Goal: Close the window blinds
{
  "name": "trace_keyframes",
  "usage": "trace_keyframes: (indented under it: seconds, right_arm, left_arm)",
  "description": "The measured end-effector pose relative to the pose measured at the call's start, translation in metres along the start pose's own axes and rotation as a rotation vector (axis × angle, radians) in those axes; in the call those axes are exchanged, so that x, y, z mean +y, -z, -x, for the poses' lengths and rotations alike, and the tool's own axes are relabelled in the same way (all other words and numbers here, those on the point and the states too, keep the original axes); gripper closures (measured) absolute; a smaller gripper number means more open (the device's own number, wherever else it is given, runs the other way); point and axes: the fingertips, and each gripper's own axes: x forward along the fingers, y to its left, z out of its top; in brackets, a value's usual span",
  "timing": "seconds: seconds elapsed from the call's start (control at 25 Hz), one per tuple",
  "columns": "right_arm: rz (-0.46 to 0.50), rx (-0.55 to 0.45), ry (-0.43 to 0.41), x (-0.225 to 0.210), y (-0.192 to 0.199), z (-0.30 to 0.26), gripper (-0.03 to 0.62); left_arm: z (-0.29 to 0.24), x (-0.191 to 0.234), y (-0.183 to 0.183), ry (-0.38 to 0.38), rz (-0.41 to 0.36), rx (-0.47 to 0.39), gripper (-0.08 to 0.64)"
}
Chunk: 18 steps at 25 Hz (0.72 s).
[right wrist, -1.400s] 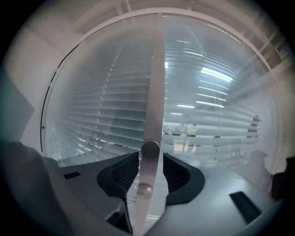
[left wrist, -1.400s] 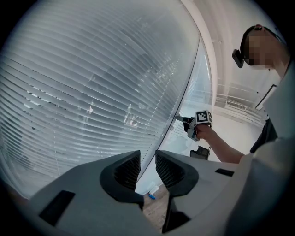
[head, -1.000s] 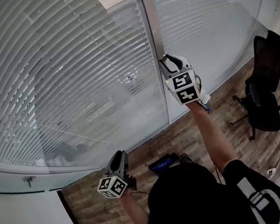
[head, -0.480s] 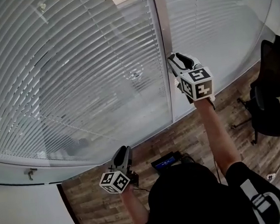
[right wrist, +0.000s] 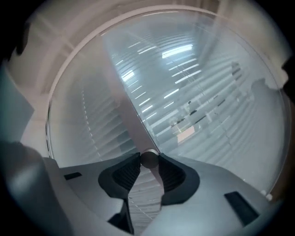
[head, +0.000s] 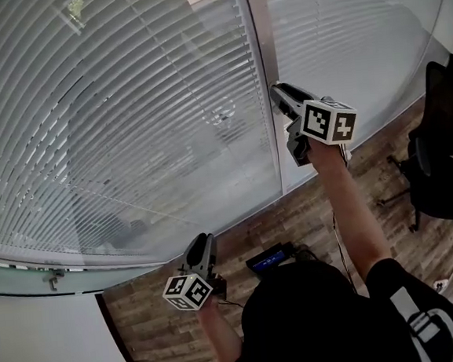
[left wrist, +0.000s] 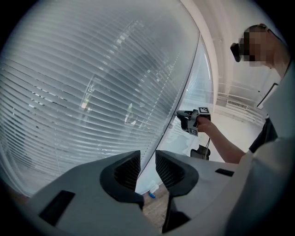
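White slatted blinds (head: 112, 131) cover the curved window on both sides of a grey upright frame post (head: 262, 94). My right gripper (head: 278, 93) is raised at that post, and in the right gripper view it (right wrist: 148, 167) is shut on the round end of the blinds' tilt wand (right wrist: 148, 159). My left gripper (head: 201, 243) hangs low near the sill. Its jaws (left wrist: 148, 168) stand a narrow gap apart with nothing between them. The left gripper view also shows the blinds (left wrist: 92, 92) and the right gripper (left wrist: 184, 120) at the post.
A black office chair (head: 445, 157) stands on the wood floor at the right. A dark device (head: 267, 261) lies on the floor below the window. A white sill (head: 42, 326) with a small handle (head: 54, 278) runs along the lower left.
The right gripper has twisted at the frame post, so its marker cube now faces more sideways, and it has shifted slightly right. The left gripper has barely moved.
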Motion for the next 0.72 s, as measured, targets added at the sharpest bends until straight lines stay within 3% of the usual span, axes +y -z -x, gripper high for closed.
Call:
trace_keyframes:
  seconds: [0.04,0.08,0.28,0.4,0.48,0.64,0.72]
  right_arm:
    - [-0.019,0.001,-0.022,0.001,0.001,-0.001,0.463]
    - [0.04,0.009,-0.019,0.002,0.002,0.0,0.462]
    - [0.61,0.047,0.133,0.012,-0.003,0.004,0.46]
    - [0.733,0.075,0.168,0.014,0.0,0.002,0.462]
    - [0.681,0.074,0.16,0.013,0.001,0.002,0.463]
    - [0.351,0.049,0.05,0.004,0.001,-0.001,0.463]
    - [0.261,0.044,0.015,-0.005,0.005,0.0,0.463]
  left_arm:
    - [0.0,-0.001,0.0,0.001,-0.001,0.002,0.445]
    - [-0.001,-0.002,0.001,0.002,-0.003,0.004,0.445]
    - [-0.007,-0.01,0.001,0.014,-0.011,0.012,0.445]
    - [-0.009,-0.014,0.002,0.019,-0.015,0.015,0.445]
    - [-0.009,-0.017,0.003,0.02,-0.016,0.018,0.445]
    - [-0.01,-0.017,0.004,0.021,-0.013,0.028,0.445]
    - [-0.011,-0.016,0.003,0.012,-0.012,0.042,0.445]
